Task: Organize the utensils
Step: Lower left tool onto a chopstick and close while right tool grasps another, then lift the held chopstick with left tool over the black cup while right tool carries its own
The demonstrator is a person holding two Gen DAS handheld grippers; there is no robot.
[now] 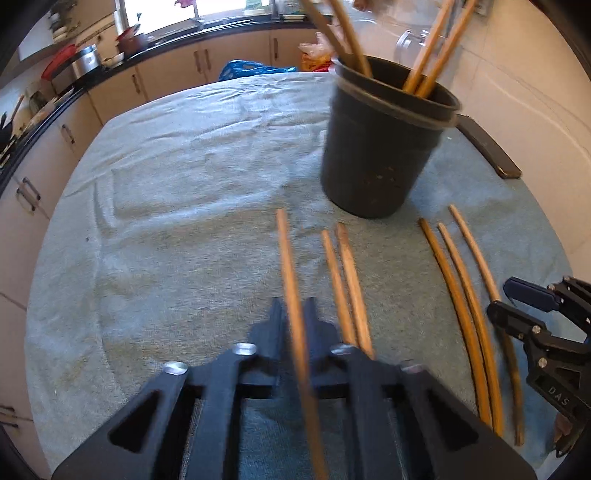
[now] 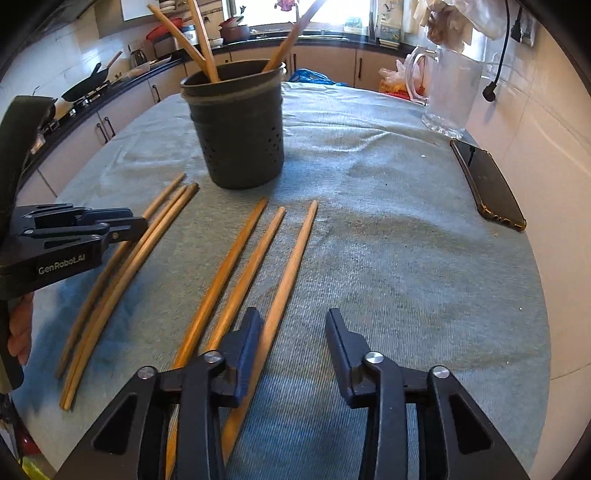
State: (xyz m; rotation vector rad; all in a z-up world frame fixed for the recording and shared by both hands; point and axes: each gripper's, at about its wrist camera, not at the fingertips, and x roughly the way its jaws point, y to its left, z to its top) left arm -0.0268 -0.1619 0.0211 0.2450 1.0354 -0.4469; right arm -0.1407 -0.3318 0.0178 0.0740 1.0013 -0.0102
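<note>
Left claw (image 1: 293, 317) clenched on chopstick (image 1: 288, 266), right claw (image 2: 293, 332) released, seemingly bare cloth (image 2: 406, 258) rightward.

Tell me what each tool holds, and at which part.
Left tool is shut on a chopstick, at its near part. Right tool holds nothing yet.

Domestic kitchen. Cream cabinets (image 2: 129, 99) under a dark counter (image 1: 207, 31), wok (image 2: 88, 83) on the hob, pots (image 1: 86, 59) by the window (image 2: 314, 14), tiled walls.
</note>
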